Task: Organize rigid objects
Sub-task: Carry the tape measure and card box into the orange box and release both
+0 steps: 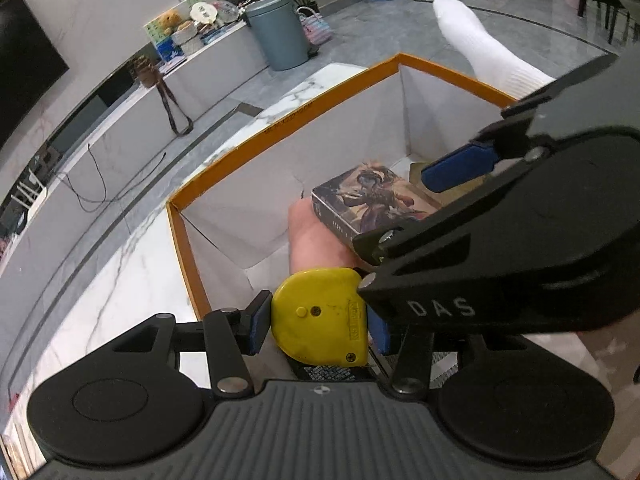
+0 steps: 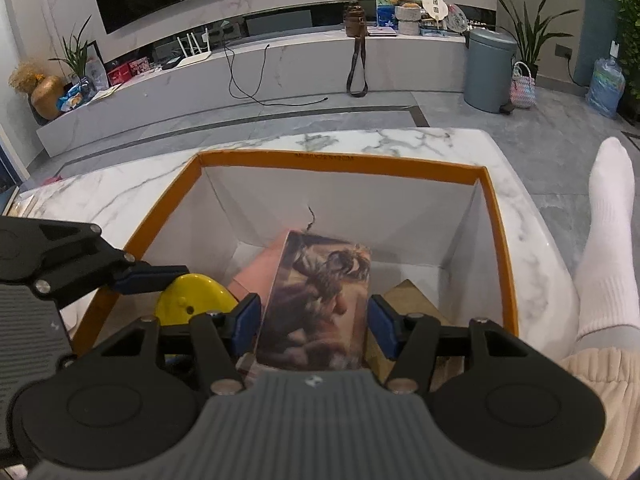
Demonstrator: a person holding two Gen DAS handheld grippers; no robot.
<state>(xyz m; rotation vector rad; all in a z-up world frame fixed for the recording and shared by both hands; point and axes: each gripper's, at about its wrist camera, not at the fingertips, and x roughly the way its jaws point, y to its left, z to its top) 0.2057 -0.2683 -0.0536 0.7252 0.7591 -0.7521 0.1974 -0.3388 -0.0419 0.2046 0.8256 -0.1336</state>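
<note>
Left wrist view: your left tool (image 1: 320, 320) clamps the yellow tape measure (image 1: 320, 316) over the orange-rimmed box (image 1: 280, 128) on the bench (image 1: 120, 280). Your right tool (image 2: 314, 320) grips the illustrated card box (image 2: 320, 300) inside it. Placing step; next, lower and release each clear of the other.

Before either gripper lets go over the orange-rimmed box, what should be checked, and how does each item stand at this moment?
1. Left gripper clamped on the yellow tape measure: ok.
2. Right gripper closed on the illustrated card box: cannot tell; pads flank it closely, contact unclear.
3. Both items over the opening of the orange-rimmed box: ok.
4. Landing room: not ok; a pink object and a tan item already lie below.
5. Grippers clear of each other: not ok; they overlap in both views.
</note>
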